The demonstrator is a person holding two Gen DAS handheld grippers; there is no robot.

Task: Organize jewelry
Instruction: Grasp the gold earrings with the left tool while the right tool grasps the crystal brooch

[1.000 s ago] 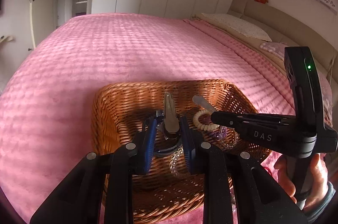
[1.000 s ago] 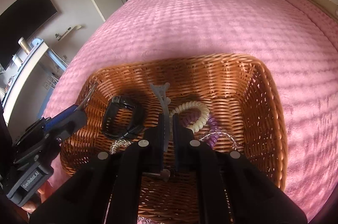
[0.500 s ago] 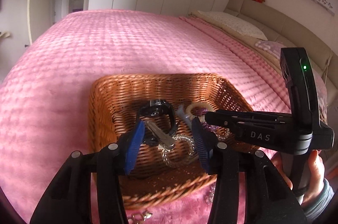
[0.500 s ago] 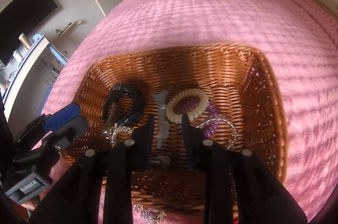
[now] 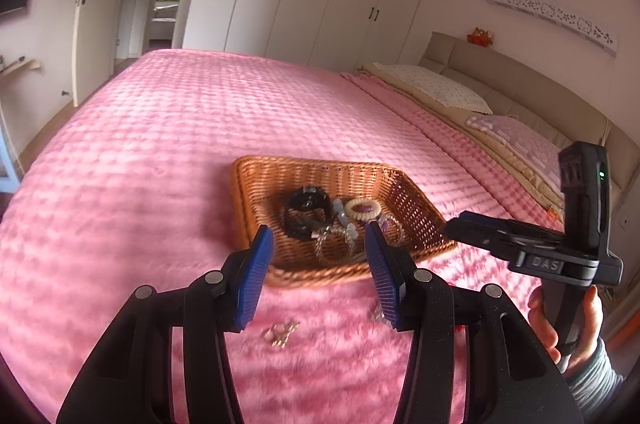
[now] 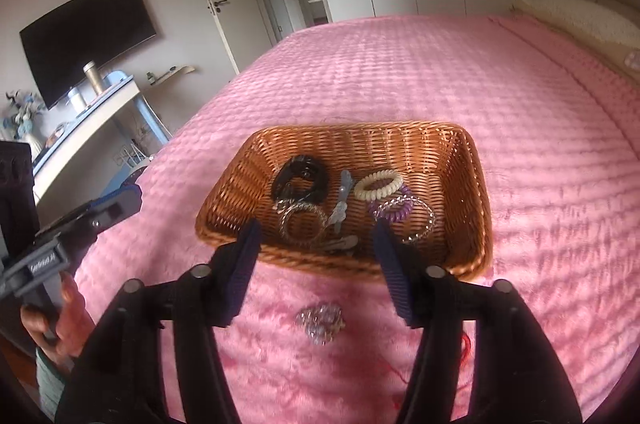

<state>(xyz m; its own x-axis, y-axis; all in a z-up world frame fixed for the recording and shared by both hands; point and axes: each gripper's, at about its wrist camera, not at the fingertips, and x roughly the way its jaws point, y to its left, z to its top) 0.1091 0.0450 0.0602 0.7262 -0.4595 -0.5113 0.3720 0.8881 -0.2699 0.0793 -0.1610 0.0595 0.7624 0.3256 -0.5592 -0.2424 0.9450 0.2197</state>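
Two tools hover over the pink bed (image 5: pixel 160 152), both spread with nothing between the pads; the right tool (image 6: pixel 316 264) is opening wider at this moment, while the left tool (image 5: pixel 318 272) stands spread. Straight ahead at twelve o'clock sits the wicker basket (image 6: pixel 468 184), already holding a black watch (image 6: pixel 300 180), a cream coil tie (image 6: pixel 378 184), a purple coil tie (image 6: pixel 394 210), a pale hair clip (image 6: pixel 340 204) and chain bracelets (image 6: pixel 302 222). Loose pieces remain on the bedspread nearer than the basket: a sparkly cluster (image 6: pixel 320 322) at six o'clock of it in the right view, and a small gold piece (image 5: pixel 280 332) in the left view. I judge the next pick should start low, pads straddling a piece, pressing slightly into the plush, closing gently so thin chain does not slip.
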